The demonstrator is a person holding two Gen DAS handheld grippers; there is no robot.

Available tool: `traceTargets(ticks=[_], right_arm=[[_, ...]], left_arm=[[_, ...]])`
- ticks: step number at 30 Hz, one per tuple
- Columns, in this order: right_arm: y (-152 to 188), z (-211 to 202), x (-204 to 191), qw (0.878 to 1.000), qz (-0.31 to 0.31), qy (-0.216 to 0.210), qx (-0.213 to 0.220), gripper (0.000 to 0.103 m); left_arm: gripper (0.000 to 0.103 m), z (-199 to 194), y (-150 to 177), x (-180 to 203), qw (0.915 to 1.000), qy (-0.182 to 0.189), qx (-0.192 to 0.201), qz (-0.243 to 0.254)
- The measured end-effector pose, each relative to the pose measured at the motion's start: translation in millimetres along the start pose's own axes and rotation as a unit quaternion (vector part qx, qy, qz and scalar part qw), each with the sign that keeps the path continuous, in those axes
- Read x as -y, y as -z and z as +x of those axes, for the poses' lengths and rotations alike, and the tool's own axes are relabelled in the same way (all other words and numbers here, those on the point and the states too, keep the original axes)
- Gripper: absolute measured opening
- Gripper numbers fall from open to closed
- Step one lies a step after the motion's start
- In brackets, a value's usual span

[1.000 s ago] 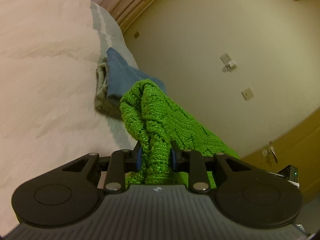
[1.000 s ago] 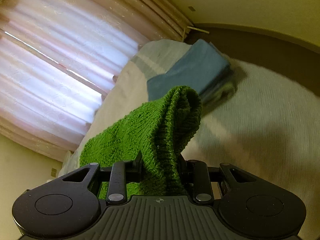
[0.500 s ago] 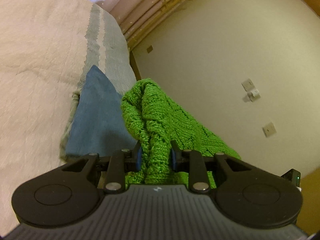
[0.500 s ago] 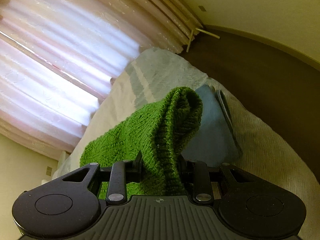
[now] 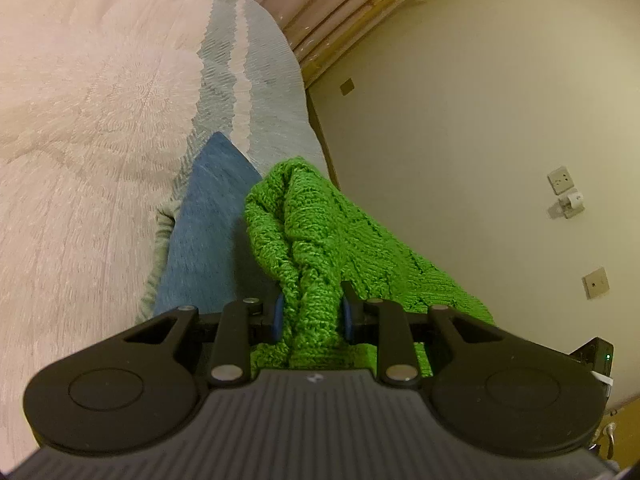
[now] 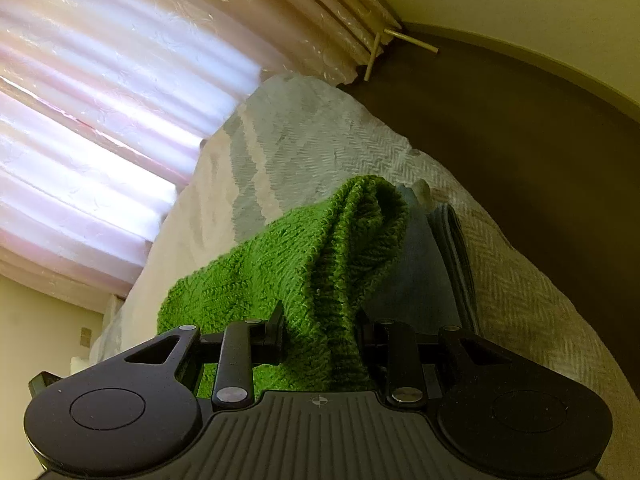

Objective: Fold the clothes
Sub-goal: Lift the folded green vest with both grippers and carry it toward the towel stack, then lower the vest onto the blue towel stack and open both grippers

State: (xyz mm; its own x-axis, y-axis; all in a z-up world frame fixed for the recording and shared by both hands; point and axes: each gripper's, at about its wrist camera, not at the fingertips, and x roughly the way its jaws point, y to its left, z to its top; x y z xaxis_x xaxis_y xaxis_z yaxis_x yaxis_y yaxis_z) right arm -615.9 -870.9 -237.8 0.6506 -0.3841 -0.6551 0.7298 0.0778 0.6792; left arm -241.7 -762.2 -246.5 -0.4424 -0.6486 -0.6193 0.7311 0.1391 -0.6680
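You have the green knitted garment clamped in both the left hand-held gripper and the right hand-held gripper, held bunched above the folded blue stack near the bed corner; it looks ready to set down.

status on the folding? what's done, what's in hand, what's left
Done: a blue garment lies folded on the bed, on top of at least one other folded piece. In hand: the green knit sweater, bunched, clamped by both the left gripper and right gripper, held over the blue stack. Left: set the sweater down; whether it is fully folded can't be told.
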Motion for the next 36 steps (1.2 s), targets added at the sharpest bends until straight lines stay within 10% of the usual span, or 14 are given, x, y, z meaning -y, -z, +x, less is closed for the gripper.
traceTargets(ticks=[15, 20, 26, 36], right_arm=[[4, 29, 12, 0.996, -0.023, 0.083, -0.012, 0.032], [8, 21, 7, 0.993, -0.031, 0.117, -0.013, 0.057], [13, -18, -49, 0.957, -0.164, 0.206, 0.124, 0.063], [30, 70, -68, 0.920, -0.299, 0.243, 0.072, 0.044]], left_arm=[[0.025, 43, -1, -37, 0.9984, -0.016, -0.049, 0.025], [0.030, 43, -1, -39, 0.9966, -0.043, -0.053, 0.045], [0.013, 5, -18, -10, 0.9902, -0.093, -0.003, 0.104], [0.000, 74, -29, 39, 0.9584, -0.142, -0.015, 0.247]])
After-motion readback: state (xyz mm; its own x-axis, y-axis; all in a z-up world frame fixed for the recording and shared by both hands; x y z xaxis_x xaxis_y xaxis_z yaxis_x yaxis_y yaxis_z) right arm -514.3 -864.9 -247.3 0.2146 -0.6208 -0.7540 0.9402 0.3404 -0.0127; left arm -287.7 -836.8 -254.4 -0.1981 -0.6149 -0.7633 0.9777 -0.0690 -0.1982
